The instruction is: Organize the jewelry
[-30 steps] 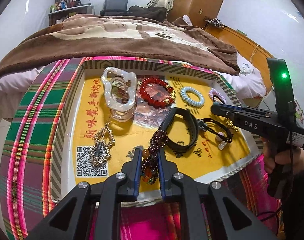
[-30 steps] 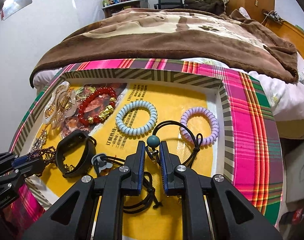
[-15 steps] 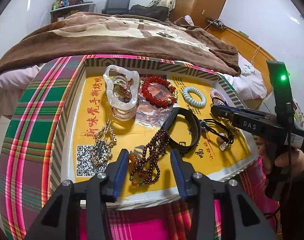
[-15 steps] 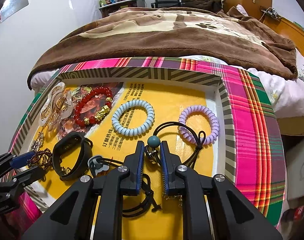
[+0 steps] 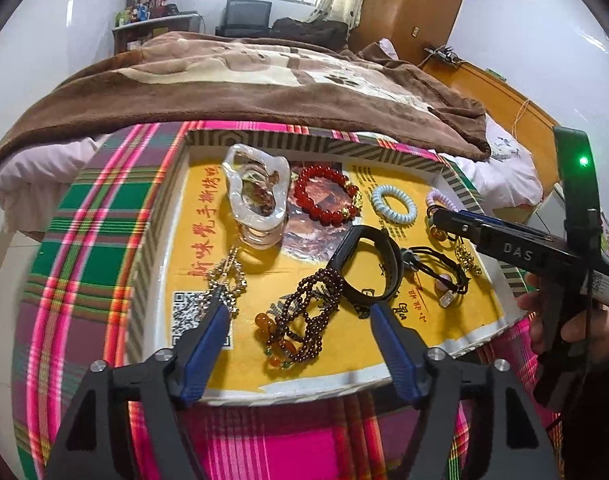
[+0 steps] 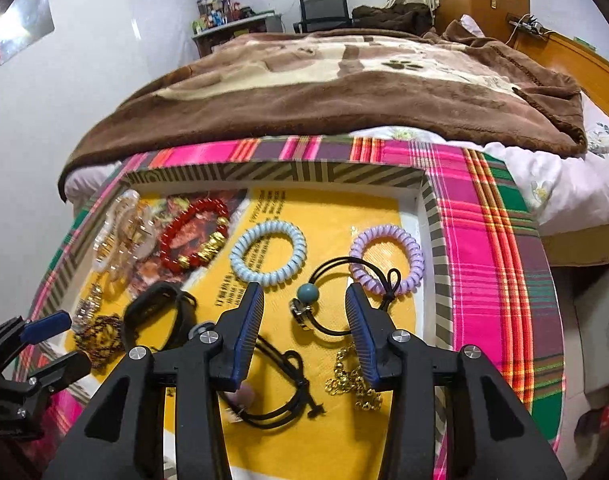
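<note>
A striped-rimmed tray with a yellow floor holds the jewelry. My left gripper hovers at its near edge with its jaws opening. A dark garnet bead bracelet with amber beads lies loose on the floor between them, untouched by the pads. My right gripper is over the tray's right part, its jaws opening too. A black elastic tie with a teal bead lies free between its fingers. A gold chain lies under the right finger.
Also in the tray are a clear hair claw, a red bead bracelet, a pale blue coil tie, a lilac coil tie, a black band and a silver chain. Plaid cloth surrounds the tray. A brown-blanketed bed lies beyond.
Both grippers have spread their jaws. The left let go of the garnet bracelet, which now lies spread on the tray. The right released the black tie with the teal bead.
</note>
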Available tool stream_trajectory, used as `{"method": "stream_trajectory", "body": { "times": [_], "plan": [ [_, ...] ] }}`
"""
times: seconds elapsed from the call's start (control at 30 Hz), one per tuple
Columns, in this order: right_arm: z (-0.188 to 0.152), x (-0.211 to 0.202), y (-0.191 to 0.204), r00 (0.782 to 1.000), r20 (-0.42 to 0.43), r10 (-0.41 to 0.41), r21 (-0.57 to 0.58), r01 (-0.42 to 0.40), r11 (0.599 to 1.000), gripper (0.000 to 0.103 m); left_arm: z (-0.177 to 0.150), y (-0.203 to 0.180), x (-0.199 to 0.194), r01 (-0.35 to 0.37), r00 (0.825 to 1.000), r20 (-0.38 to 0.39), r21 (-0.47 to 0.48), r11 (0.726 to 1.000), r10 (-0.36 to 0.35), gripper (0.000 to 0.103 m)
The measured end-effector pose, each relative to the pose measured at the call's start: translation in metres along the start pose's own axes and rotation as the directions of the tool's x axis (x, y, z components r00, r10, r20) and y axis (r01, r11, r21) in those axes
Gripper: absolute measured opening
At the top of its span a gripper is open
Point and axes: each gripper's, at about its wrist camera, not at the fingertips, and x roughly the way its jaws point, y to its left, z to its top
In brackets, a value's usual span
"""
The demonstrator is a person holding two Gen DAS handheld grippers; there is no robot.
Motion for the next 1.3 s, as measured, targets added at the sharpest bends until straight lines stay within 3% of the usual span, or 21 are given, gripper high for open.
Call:
{"method": "stream_trajectory", "body": {
  "times": [0.13, 0.2, 0.33, 0.4, 0.73, 0.97, 1.13, 1.3],
  "plan": [
    [-0.004, -0.017, 0.007, 1.0, 0.029, 0.01, -0.007, -0.01, 1.0, 0.044, -0.004, -0.004, -0.016, -0.047, 0.998, 0.029, 0.008, 0.999, 0.047, 0.078],
    [-0.007, -0.026, 0.012, 0.999, 0.048, 0.01, -0.011, -0.009, 1.0, 0.044, -0.006, -0.006, -0.025, -0.068, 0.997, 0.045, 0.01, 0.998, 0.067, 0.088],
    [-0.017, -0.049, 0.023, 0.996, 0.089, 0.006, -0.018, -0.004, 1.0, 0.055, -0.011, -0.012, -0.042, -0.102, 0.991, 0.086, 0.025, 0.994, 0.099, 0.091],
    [-0.024, -0.059, 0.028, 0.995, 0.102, -0.004, -0.014, 0.005, 1.0, 0.055, -0.014, -0.015, -0.048, -0.126, 0.988, 0.088, 0.03, 0.992, 0.123, 0.094],
    [-0.072, -0.105, 0.048, 0.986, 0.14, -0.088, 0.019, 0.086, 0.996, 0.055, -0.036, -0.024, -0.079, -0.236, 0.965, 0.129, 0.04, 0.971, 0.229, 0.094],
    [-0.1, -0.125, 0.054, 0.982, 0.147, -0.119, 0.041, 0.114, 0.993, 0.055, -0.05, -0.032, -0.082, -0.257, 0.962, 0.107, 0.039, 0.966, 0.252, 0.094],
    [-0.11, -0.133, 0.054, 0.981, 0.152, -0.124, 0.062, 0.115, 0.991, 0.055, -0.055, -0.033, -0.084, -0.205, 0.974, 0.103, 0.024, 0.978, 0.202, 0.094],
    [-0.116, -0.134, 0.055, 0.982, 0.148, -0.121, 0.065, 0.113, 0.992, 0.055, -0.056, -0.034, -0.085, -0.204, 0.974, 0.103, 0.021, 0.979, 0.201, 0.094]
  ]
}}
